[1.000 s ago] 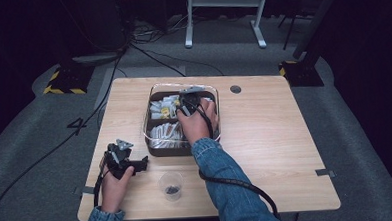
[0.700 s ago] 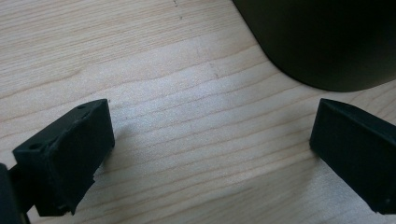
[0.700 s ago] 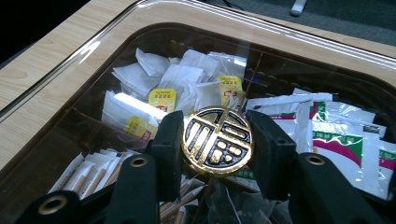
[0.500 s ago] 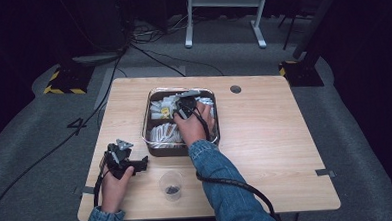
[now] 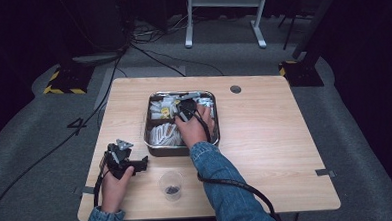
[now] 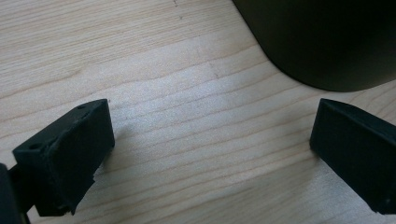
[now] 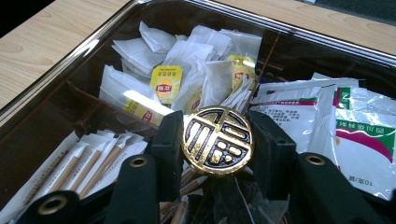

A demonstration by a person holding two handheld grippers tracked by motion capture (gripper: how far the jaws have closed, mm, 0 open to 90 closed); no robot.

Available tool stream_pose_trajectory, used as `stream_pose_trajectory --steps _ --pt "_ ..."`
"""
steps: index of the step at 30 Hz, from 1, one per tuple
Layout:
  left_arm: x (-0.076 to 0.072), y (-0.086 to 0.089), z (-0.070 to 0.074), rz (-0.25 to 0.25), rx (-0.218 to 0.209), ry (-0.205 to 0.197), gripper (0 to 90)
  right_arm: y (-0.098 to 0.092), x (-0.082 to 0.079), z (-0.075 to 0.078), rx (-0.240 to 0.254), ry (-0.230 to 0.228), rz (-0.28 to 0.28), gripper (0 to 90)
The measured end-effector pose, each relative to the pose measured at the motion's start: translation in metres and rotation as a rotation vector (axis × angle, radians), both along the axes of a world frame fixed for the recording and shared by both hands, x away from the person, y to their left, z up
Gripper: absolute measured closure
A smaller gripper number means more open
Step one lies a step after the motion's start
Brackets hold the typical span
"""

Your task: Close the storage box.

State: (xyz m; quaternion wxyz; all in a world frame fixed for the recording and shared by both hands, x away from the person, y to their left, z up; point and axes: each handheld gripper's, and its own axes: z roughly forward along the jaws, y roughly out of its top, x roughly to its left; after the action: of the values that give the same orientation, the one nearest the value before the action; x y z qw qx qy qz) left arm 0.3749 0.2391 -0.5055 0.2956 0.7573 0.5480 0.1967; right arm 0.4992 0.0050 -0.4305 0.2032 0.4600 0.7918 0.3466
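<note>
The right gripper [image 7: 217,140] reaches into the tray [image 5: 155,145], jaws clamped on a gold knob [image 7: 217,140], slightly farther left than before; the left gripper [image 6: 210,154] rests open near the table's [image 5: 286,151] front-left corner.

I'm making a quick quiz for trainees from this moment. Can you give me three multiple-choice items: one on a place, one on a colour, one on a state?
1. Where is the small clear cup?
A. Inside the tray
B. On the table, nearer the person than the tray
C. On the floor

2. What colours is the round disc between the right gripper's jaws?
A. Gold and black
B. Red and white
C. Plain silver

3. How is the left gripper?
A. Shut on a packet
B. Shut on the cup
C. Open above bare wood

Key: 1 B, the high view shows it on the wood in front of the metal tray. 2 A, the right gripper view shows gold relief on black. 3 C, its jaws stand wide apart with nothing between.
</note>
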Motion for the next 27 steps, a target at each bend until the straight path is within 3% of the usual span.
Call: stream_pose_trajectory --steps 8,16,27 --pt "0.0001 0.0001 0.0000 -0.001 0.000 0.000 0.2 -0.0042 0.0020 -0.0026 -0.001 0.004 0.008 59.0" --pt "0.0001 -0.0002 -0.0002 0.002 -0.002 -0.002 0.2 -0.0065 0.0073 -0.0065 -0.004 -0.009 0.052 58.9" --pt "0.0000 -0.0001 -0.0002 0.002 -0.001 -0.002 0.2 -0.0076 0.0063 -0.0082 0.008 -0.012 0.047 58.0"
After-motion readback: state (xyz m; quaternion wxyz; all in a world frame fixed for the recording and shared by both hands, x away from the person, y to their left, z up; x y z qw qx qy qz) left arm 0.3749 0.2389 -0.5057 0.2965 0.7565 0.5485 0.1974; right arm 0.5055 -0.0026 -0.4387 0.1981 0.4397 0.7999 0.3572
